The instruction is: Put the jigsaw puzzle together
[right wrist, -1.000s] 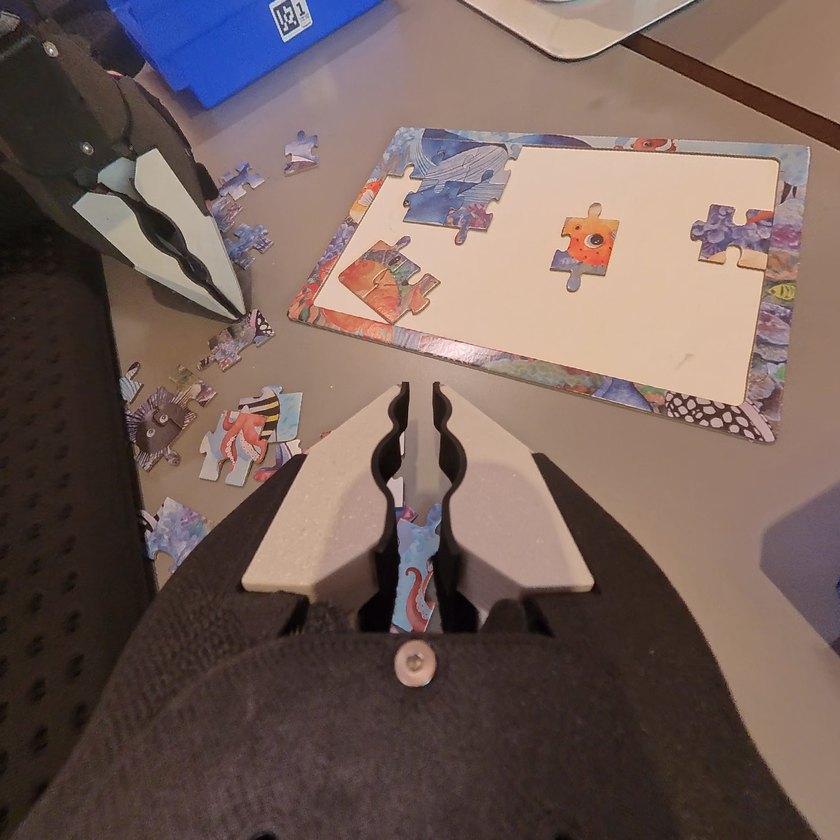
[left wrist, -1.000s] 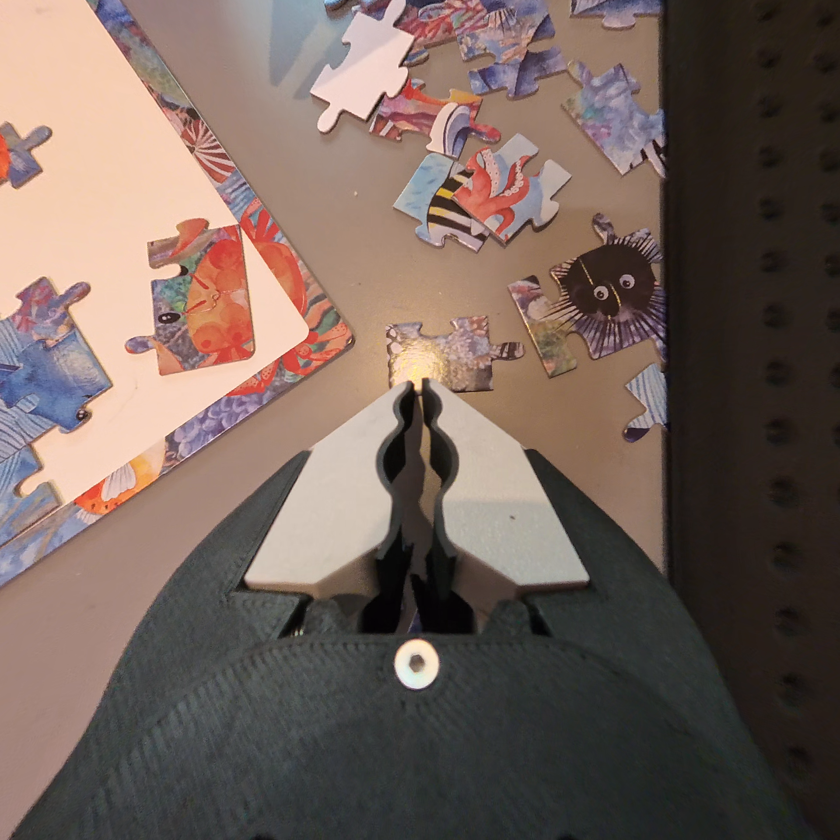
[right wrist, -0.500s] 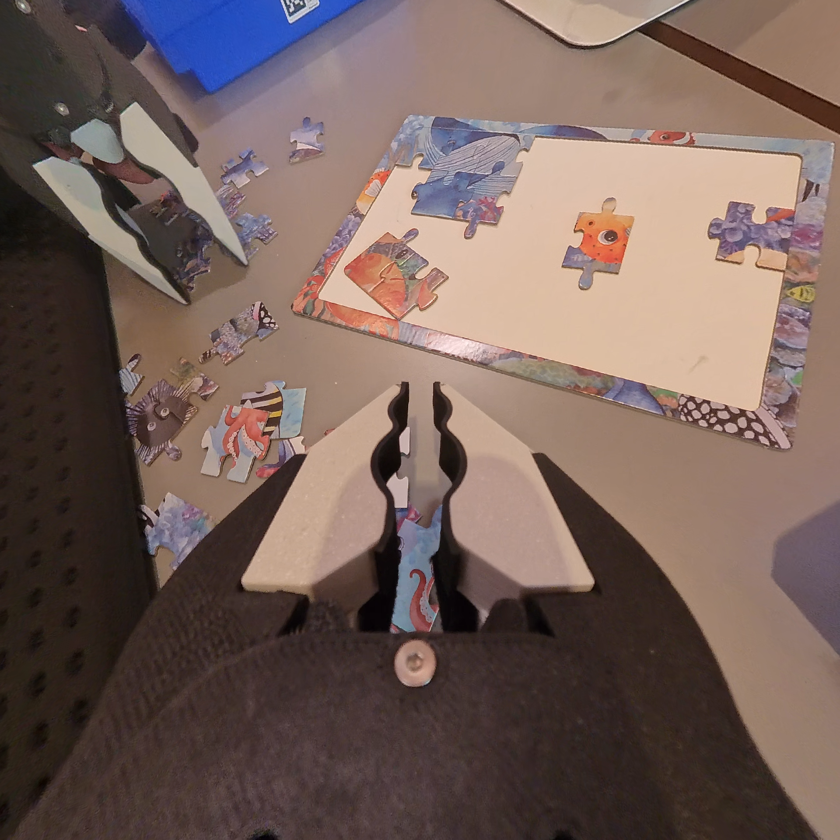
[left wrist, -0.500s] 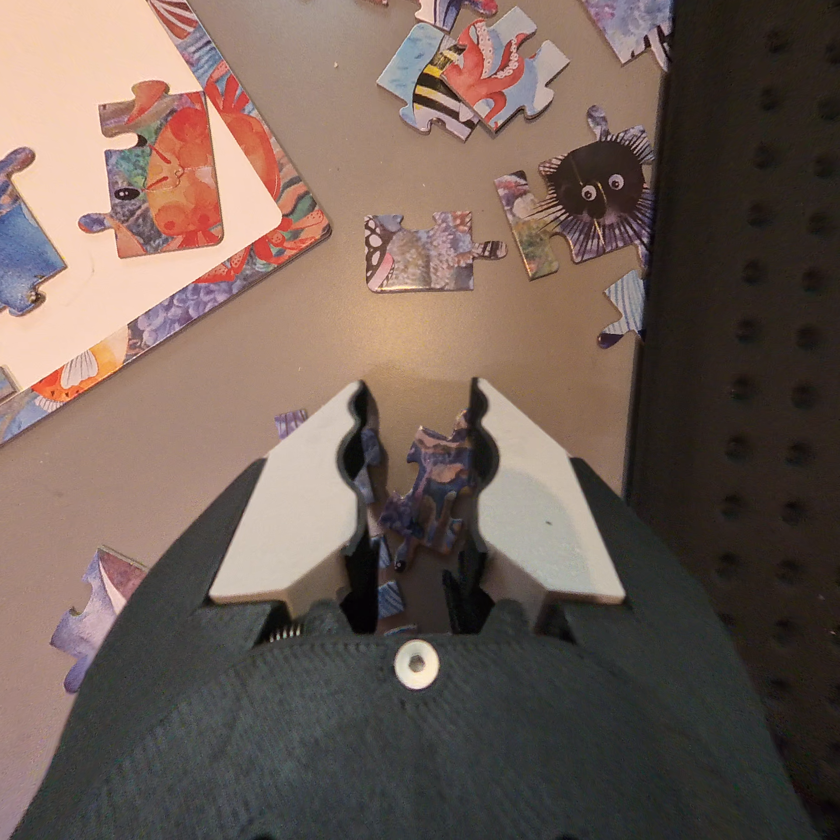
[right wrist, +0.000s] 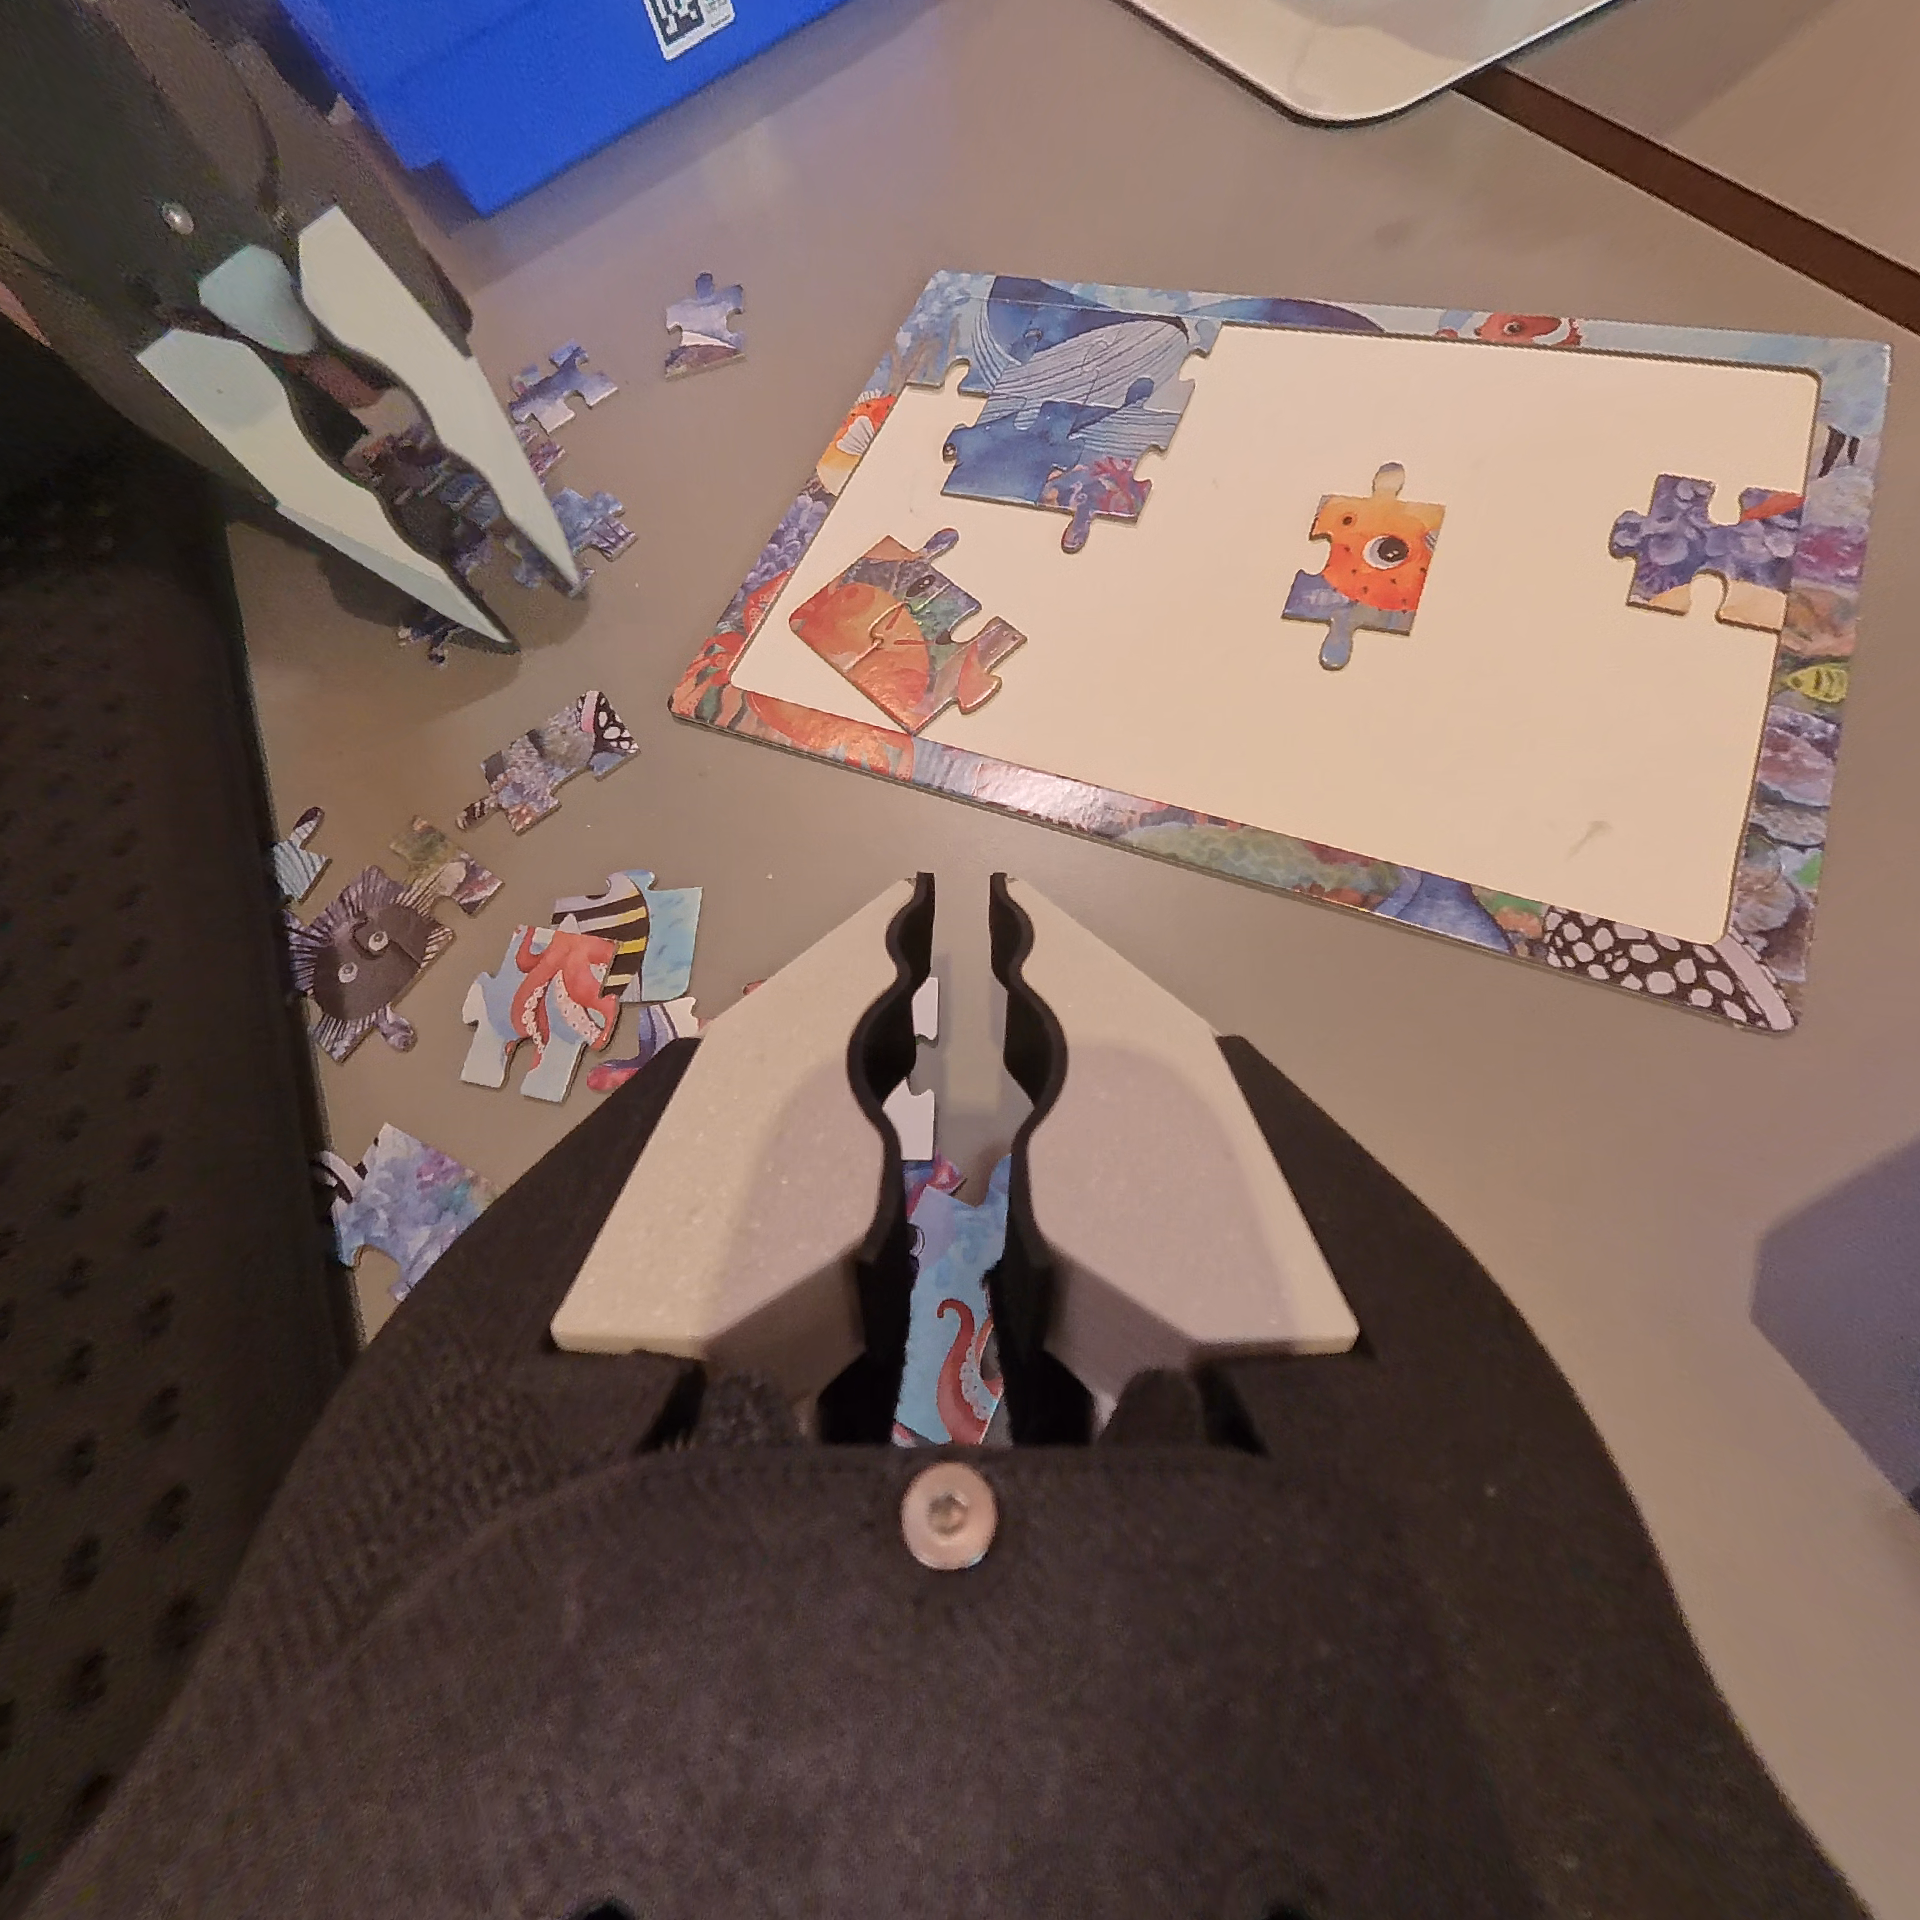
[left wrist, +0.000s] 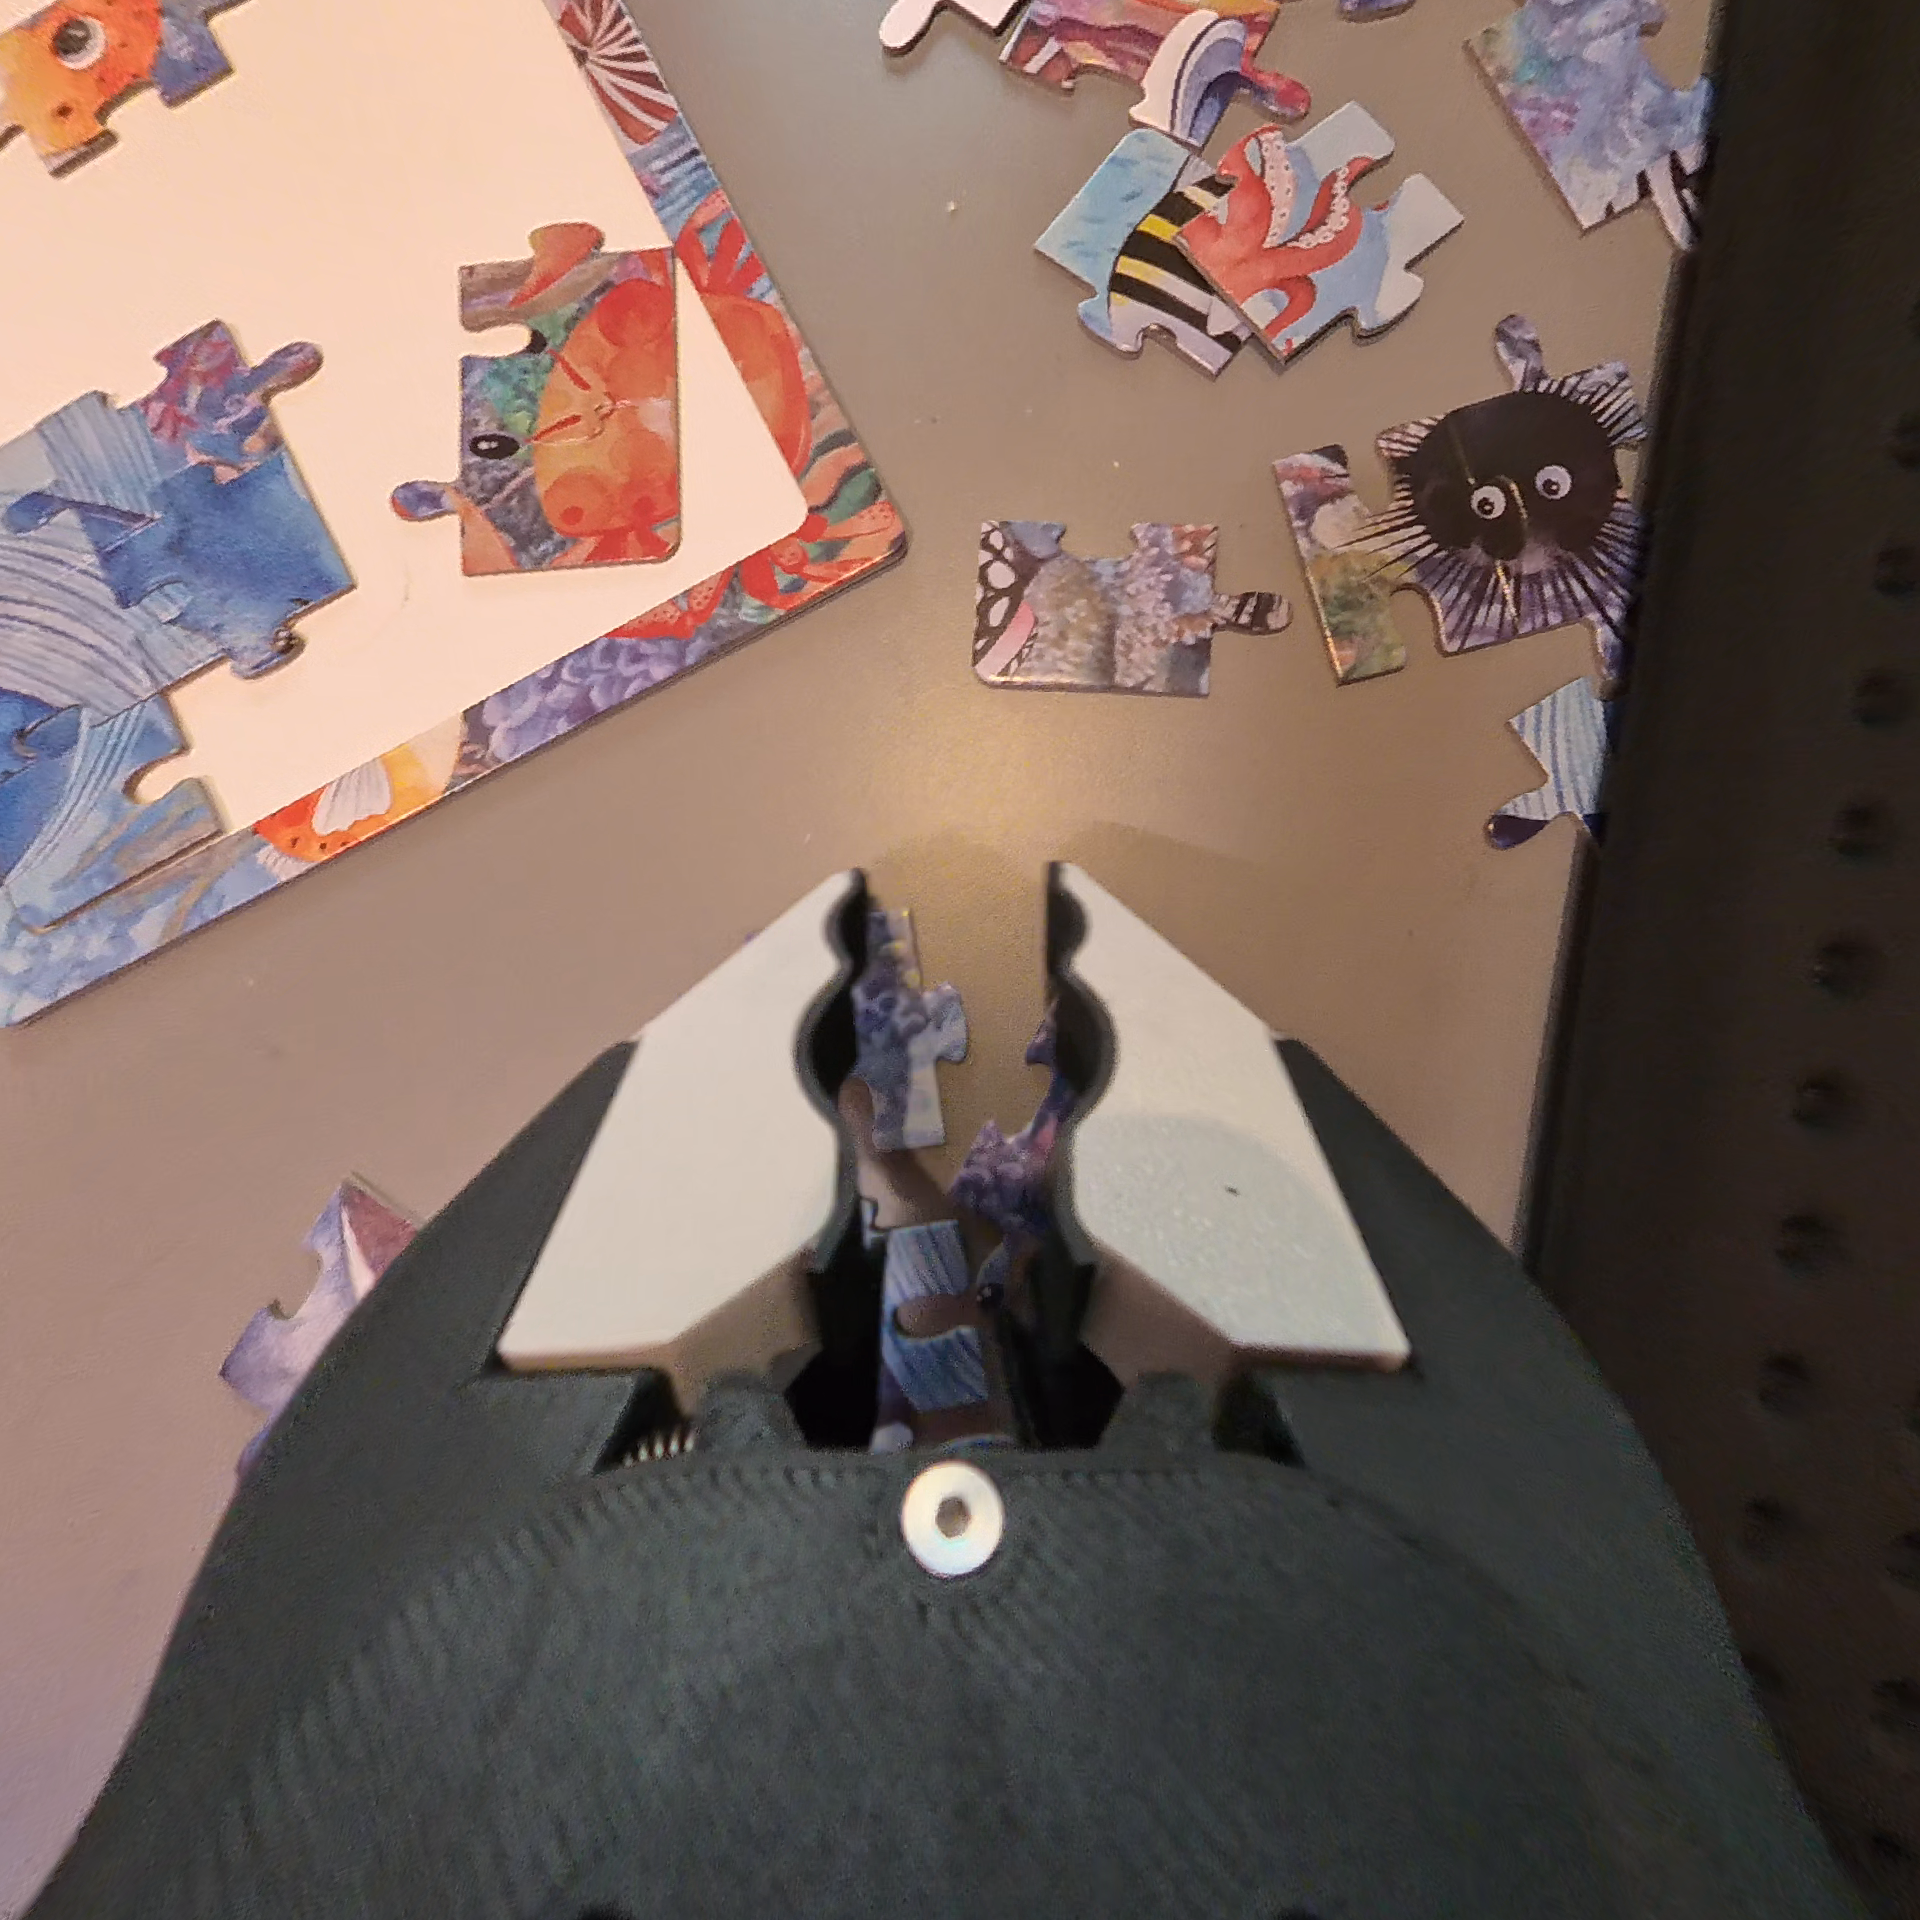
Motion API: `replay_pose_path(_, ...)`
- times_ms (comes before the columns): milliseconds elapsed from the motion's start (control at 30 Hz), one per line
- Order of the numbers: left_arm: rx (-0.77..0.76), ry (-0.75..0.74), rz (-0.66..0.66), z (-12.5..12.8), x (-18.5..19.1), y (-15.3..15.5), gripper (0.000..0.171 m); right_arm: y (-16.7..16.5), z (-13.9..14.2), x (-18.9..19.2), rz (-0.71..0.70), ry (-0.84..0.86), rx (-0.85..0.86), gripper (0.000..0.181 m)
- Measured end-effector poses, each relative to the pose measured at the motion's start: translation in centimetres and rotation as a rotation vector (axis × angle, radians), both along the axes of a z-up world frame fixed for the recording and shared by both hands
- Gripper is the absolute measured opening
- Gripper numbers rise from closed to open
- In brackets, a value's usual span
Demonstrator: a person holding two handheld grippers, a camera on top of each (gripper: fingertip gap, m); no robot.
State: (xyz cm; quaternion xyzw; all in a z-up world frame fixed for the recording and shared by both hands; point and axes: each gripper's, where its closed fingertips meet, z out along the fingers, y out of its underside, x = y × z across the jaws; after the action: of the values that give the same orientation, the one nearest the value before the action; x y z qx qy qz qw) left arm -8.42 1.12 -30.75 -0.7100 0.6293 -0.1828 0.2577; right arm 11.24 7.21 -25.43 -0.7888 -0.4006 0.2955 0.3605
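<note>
Left wrist view: grey table (left wrist: pixel 644 1039) edged on the right by a dark perforated mat (left wrist: pixel 1787 935), with the puzzle tray (left wrist: pixel 665 665) upper left and loose pieces (left wrist: pixel 1101 613) near the mat — left gripper (left wrist: pixel 954 883) spread over purple pieces (left wrist: pixel 904 1039) lying between its fingers. Right wrist view: same table, plus a blue bin (right wrist: pixel 540 94) and a pale board (right wrist: pixel 1351 52) at the far edge — right gripper (right wrist: pixel 954 883) parted narrowly, an octopus piece (right wrist: pixel 951 1340) under its gap, contact unclear, left gripper (right wrist: pixel 520 613) upper left hiding some pieces.
</note>
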Motion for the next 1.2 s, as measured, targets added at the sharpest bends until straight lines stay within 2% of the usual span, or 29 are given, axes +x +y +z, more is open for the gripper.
replay_pose_path(133,-0.022,0.043,0.037,-0.1,-1.5,0.0,0.077,0.0,-0.1,0.0,0.002,-0.003,0.000,0.009)
replay_pose_path(267,-0.056,0.072,0.056,-0.5,-3.0,-0.4,0.092,0.0,-0.2,0.0,0.004,-0.009,-0.001,0.009)
replay_pose_path(333,-0.071,0.081,0.053,-0.7,-3.3,-0.7,0.088,0.0,-0.2,0.0,0.006,-0.010,-0.002,0.009)
replay_pose_path(433,-0.052,0.087,0.054,-0.6,-3.5,-0.4,0.068,-0.1,-0.4,0.0,0.007,-0.017,-0.005,0.009)
replay_pose_path(567,-0.045,0.069,0.065,-0.6,-3.3,-0.1,0.065,0.0,-0.4,0.1,0.004,-0.016,-0.008,0.009)
replay_pose_path(600,-0.039,0.062,0.070,-0.5,-3.2,0.0,0.057,0.0,-0.4,0.1,0.003,-0.015,-0.008,0.009)
replay_pose_path(633,-0.030,0.058,0.069,-0.4,-3.2,0.2,0.036,0.0,-0.4,0.1,0.004,-0.014,-0.008,0.009)
replay_pose_path(767,-0.035,0.039,0.077,-0.3,-3.0,0.3,0.033,-0.1,-0.3,0.0,0.007,-0.014,-0.004,0.009)
replay_pose_path(833,-0.032,0.056,0.074,-0.5,-3.1,0.4,0.011,-0.1,-0.3,0.0,0.008,-0.013,-0.002,0.009)
replay_pose_path(867,-0.021,0.051,0.079,-0.5,-3.0,0.5,0.008,-0.1,-0.2,0.0,0.009,-0.013,-0.001,0.009)
replay_pose_path(967,-0.006,0.053,0.092,-0.5,-3.0,0.9,0.000,-0.2,-0.2,0.0,0.010,-0.012,0.000,0.009)
replay_pose_path(1200,-0.012,0.047,0.102,-0.5,-3.1,1.1,0.000,-0.2,-0.1,0.0,0.011,-0.012,0.004,0.009)
